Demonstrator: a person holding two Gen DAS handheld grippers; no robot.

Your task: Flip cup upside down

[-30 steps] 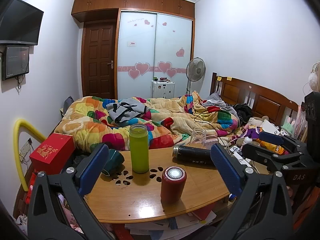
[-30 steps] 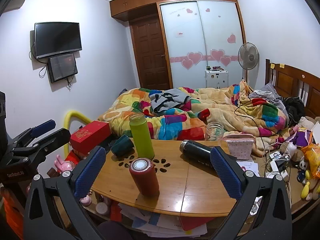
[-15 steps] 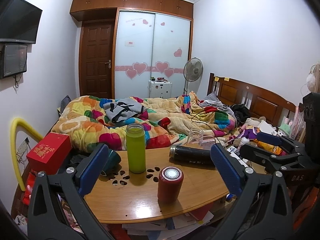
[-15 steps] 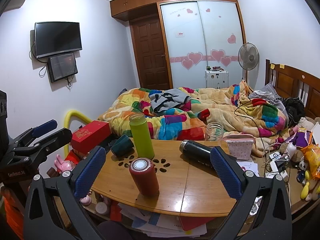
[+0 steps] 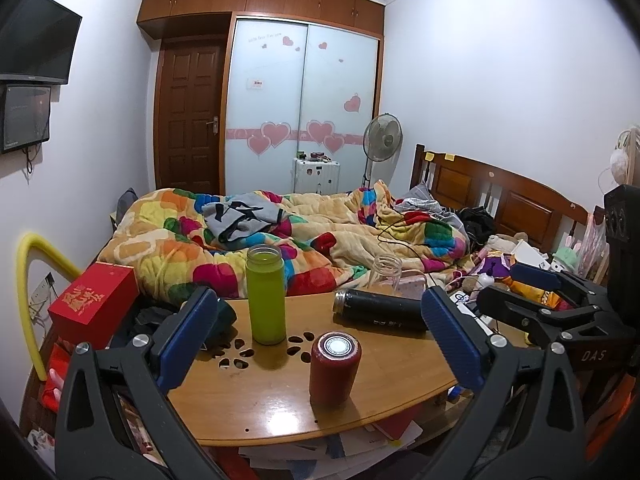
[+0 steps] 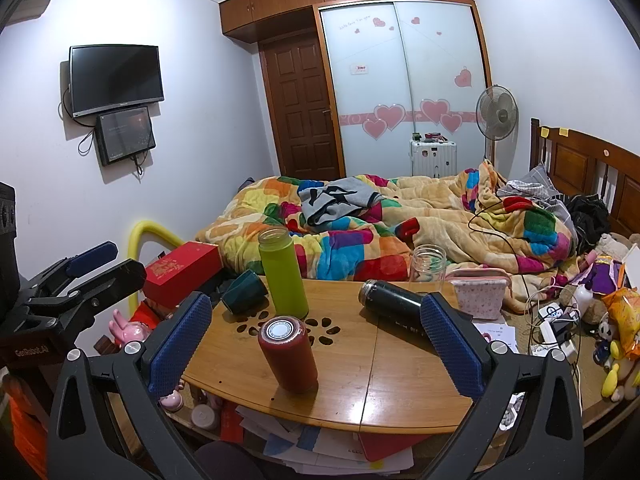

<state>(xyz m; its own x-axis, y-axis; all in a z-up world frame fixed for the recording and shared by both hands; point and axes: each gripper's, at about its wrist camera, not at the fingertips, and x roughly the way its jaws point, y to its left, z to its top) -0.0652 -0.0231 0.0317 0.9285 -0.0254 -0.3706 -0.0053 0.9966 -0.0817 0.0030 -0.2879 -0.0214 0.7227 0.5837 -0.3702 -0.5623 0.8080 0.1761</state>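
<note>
**Red cup between open fingers, untouched**

Stands upright on the wooden table (image 5: 400, 392), red cup (image 5: 335, 367), silver disc on top, framed between the fingers of the left gripper (image 5: 316, 336) but farther out, apart from both pads. Same from the right gripper (image 6: 316, 340): cup (image 6: 288, 354) in the gap, nearer the left pad (image 6: 180, 344), tilted by the lens, touching neither. Both grippers spread wide, holding nothing, hovering short of the table's near edge. Behind the cup, a green bottle (image 5: 266, 294) upright; to its right, a black flask (image 5: 378, 314) on its side; at the far left edge, a dark teal cup (image 6: 244, 292) tipped over. Glass jar (image 6: 428, 264) at the far edge, against the bed (image 6: 440, 216).
</note>
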